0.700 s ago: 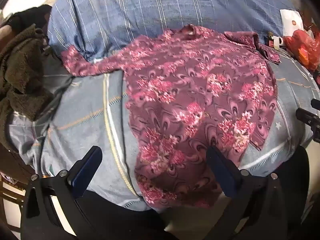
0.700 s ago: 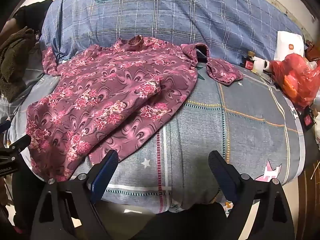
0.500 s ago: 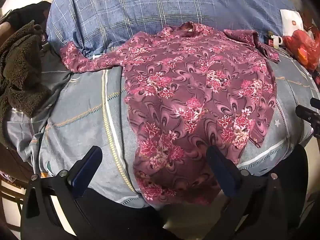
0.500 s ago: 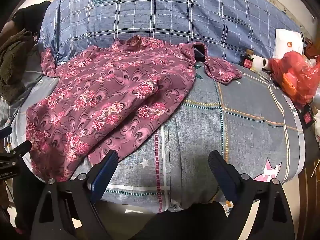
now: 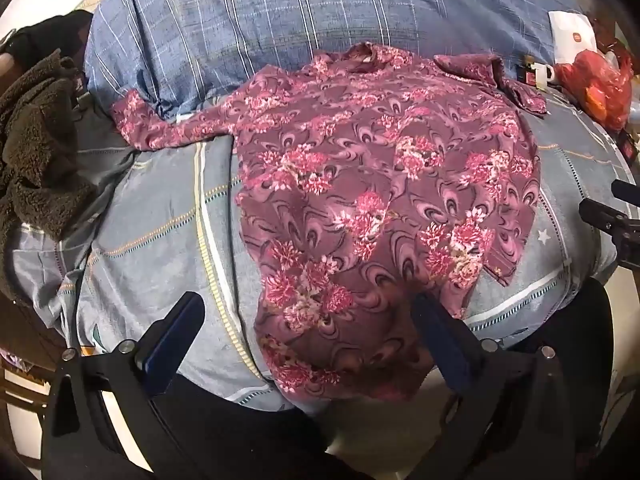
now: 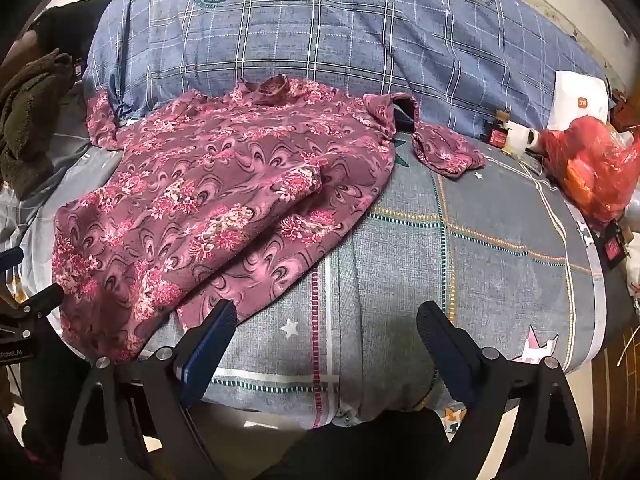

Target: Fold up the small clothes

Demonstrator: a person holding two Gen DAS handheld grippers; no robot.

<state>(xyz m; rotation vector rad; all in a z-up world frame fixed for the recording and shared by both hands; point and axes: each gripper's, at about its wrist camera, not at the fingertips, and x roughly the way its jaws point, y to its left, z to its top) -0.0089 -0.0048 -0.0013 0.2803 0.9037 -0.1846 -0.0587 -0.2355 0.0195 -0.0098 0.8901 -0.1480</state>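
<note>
My left hand-held gripper [image 5: 306,340] and right hand-held gripper [image 6: 326,344] both gape wide, holding nothing; the floral shirt [image 5: 380,200] lies flat on the bed [image 6: 460,260], collar at twelve o'clock.

Floral shirt [image 6: 224,208] spread on the bed [image 6: 460,264]

Right gripper [image 6: 326,336] hangs wide open over the bedspread, just beside the shirt's hem; red bag [image 6: 592,172] far right.

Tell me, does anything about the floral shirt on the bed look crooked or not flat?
Yes. The floral shirt is not flat: a raised fold bunches its middle, its right sleeve is crumpled and bent back, and its hem hangs over the edge of the bed. Both grippers are open, holding nothing.
</note>
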